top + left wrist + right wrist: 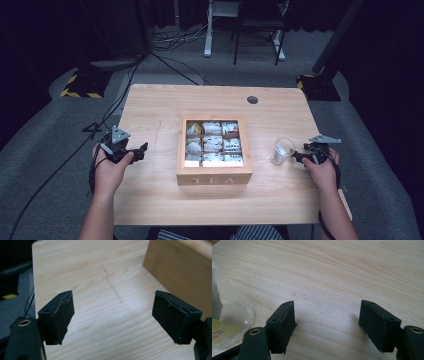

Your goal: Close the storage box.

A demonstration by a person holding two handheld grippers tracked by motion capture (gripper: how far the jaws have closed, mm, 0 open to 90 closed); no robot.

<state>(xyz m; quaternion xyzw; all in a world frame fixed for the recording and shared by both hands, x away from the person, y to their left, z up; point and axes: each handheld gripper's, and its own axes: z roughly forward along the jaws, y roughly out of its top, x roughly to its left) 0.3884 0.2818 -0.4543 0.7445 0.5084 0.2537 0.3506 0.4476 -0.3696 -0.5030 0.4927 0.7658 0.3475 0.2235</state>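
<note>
An open wooden box marked TEA [214, 176] stands mid-table, its compartments filled with several wrapped tea bags [212, 143]. My left gripper [140, 151] hovers low over the table to the left of the box, and in the left gripper view its jaws [113, 302] stand open over bare wood with the box wall [180, 270] to the right. A clear glass [281, 151] sits to the right of the box with something pale inside. My right gripper [296, 157] is just right of the glass, jaws [327, 307] open and empty, the glass [229, 312] beside the left jaw.
The light wood table [150, 110] has a round cable hole [252, 99] at the back. Grey carpet surrounds it, with cables [125, 85], a yellow-black stand base [82, 85] at the left, another base [320, 85] at the right and furniture legs [245, 45] behind.
</note>
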